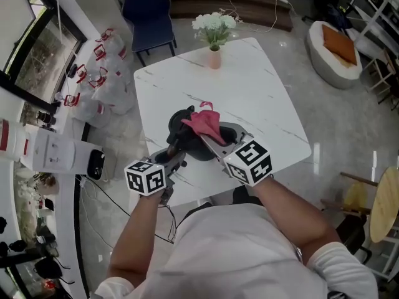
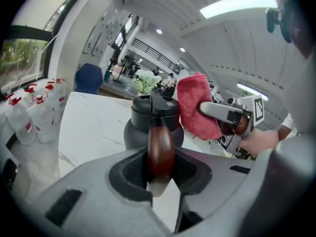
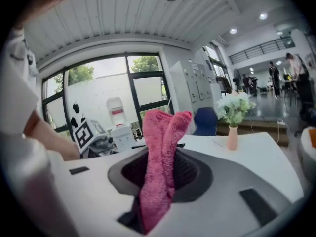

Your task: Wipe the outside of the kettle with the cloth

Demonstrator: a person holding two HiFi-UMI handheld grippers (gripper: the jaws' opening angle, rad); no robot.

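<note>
**Base:** Grips?
**Me:** My left gripper (image 2: 159, 172) pinches the kettle (image 2: 139, 132) by its wooden handle (image 2: 160, 147). Right gripper (image 3: 157, 181) is clamped on the pink cloth (image 3: 160, 142), at the lid's (image 2: 154, 105) 2 o'clock.
**Base:** Kettle?
**Me:** On the table (image 1: 249, 92), 6 o'clock edge.

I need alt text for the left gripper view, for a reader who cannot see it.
The left gripper grips the brown wooden handle of a dark kettle, with a white marble table behind it. At the right, the right gripper holds a pink cloth close beside the kettle's lid; contact is unclear.
</note>
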